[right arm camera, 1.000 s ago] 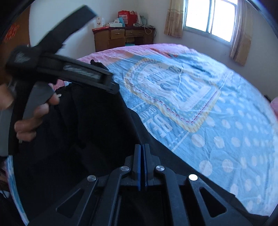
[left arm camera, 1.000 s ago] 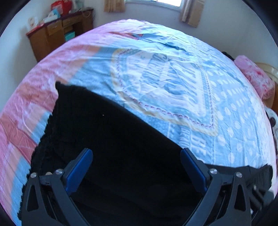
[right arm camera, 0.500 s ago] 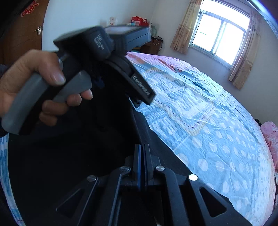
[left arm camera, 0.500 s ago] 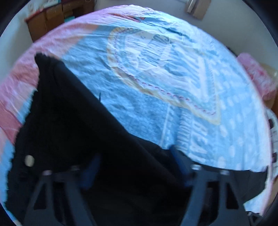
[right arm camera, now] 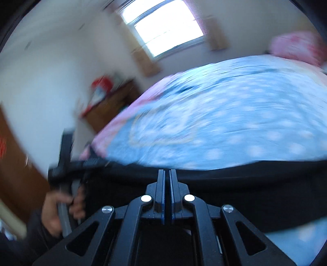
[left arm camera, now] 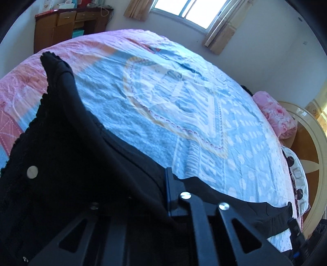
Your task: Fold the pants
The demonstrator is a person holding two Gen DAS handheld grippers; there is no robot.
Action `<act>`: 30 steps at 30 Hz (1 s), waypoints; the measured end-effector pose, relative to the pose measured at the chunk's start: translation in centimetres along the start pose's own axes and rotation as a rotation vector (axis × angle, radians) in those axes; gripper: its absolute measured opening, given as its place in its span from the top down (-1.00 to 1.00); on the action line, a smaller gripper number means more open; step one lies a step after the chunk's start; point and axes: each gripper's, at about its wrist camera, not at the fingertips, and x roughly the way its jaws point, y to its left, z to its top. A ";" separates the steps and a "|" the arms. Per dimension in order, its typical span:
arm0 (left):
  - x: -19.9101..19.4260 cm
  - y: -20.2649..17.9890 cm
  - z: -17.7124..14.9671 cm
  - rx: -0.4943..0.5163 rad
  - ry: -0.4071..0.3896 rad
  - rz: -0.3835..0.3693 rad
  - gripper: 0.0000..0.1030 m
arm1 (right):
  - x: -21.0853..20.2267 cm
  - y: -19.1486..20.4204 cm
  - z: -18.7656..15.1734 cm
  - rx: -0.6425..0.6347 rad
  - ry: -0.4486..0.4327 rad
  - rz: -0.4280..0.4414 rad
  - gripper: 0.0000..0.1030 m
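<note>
The black pants lie along the near edge of the blue and pink bedspread, one end lifted to a point at the upper left. A silver button shows on them. My left gripper is shut on a raised fold of the pants; cloth drapes over and hides its left finger. In the blurred right wrist view my right gripper holds the taut edge of the pants at its tips, its jaws opening by a sliver. A hand holds the left gripper at the left.
A wooden desk with clutter stands by the far wall, left of a curtained window. A pink quilt lies at the bed's right end against a cream and brown headboard. A brown door is at far left.
My left gripper went from wide open over the pants to shut on a fold. The right gripper swung and rolled sideways, so the left hand now sits low at its left.
</note>
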 end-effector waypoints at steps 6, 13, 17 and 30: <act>-2.8 -0.6 -1.3 0.046 -0.059 0.013 0.79 | -9.4 -12.0 1.2 0.318 -0.165 -0.268 -0.45; -4.4 -0.6 -2.4 0.069 -0.069 0.024 0.71 | -10.7 -23.7 6.0 0.616 -0.088 -0.531 -0.45; -4.1 -0.4 -2.4 0.068 -0.060 0.036 0.71 | -7.6 -26.6 9.2 0.614 0.044 -0.647 -0.44; -3.7 -0.6 -0.6 0.079 -0.050 0.043 0.66 | -5.3 -32.9 10.0 0.713 0.315 -0.945 0.90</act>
